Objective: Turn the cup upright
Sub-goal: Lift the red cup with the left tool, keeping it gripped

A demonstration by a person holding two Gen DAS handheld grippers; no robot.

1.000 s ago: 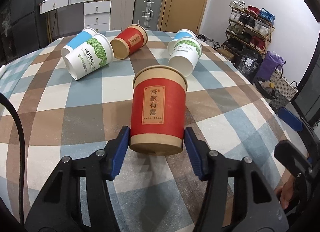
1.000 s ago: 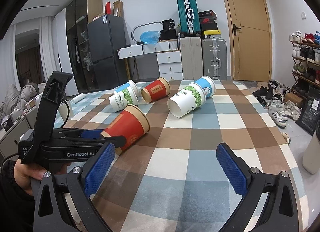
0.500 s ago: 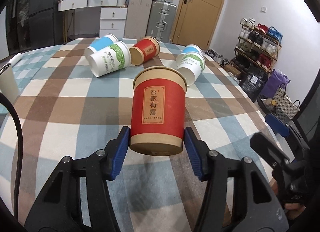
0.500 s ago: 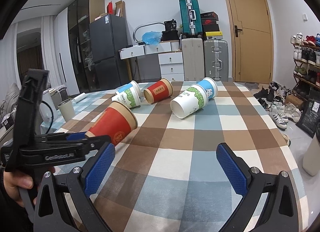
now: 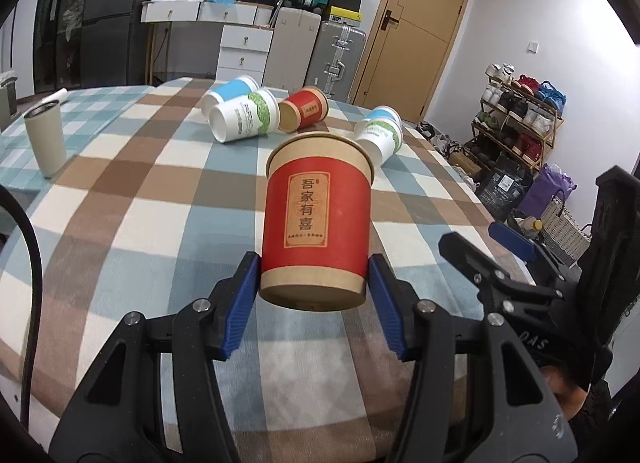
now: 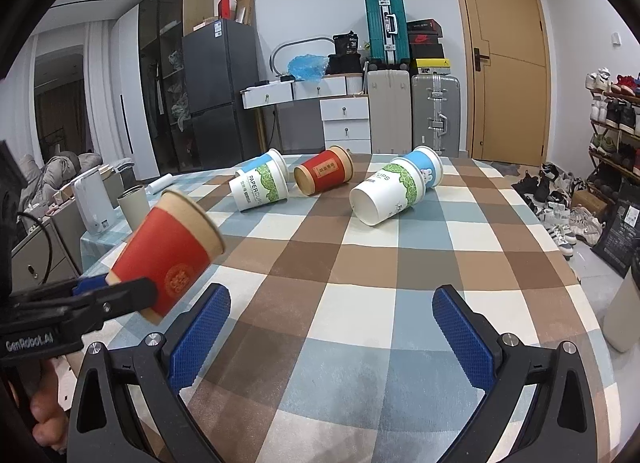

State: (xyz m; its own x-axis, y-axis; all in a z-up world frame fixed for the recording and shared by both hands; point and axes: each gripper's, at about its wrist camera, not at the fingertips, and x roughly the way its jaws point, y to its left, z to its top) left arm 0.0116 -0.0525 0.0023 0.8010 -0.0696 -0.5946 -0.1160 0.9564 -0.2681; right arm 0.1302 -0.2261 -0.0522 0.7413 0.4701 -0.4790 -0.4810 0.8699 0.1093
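Note:
My left gripper [image 5: 314, 291] is shut on the base of a red paper cup [image 5: 318, 219] with a brown rim. It holds the cup above the checked tablecloth. In the right wrist view the same cup [image 6: 172, 251] is tilted, mouth up and to the right, at the left. My right gripper [image 6: 330, 327] is open and empty over the near part of the table. It also shows in the left wrist view [image 5: 508, 247] at the right.
Several paper cups lie on their sides at the far end: a white-green one [image 6: 260, 191], a red one [image 6: 324, 175], another white-green one [image 6: 386, 195], and blue ones behind. A beige tumbler [image 5: 45, 143] stands at the left. The table edge [image 6: 576, 283] runs along the right.
My left gripper has lifted the red cup off the table and tipped its mouth upward. The right gripper has stayed put and open.

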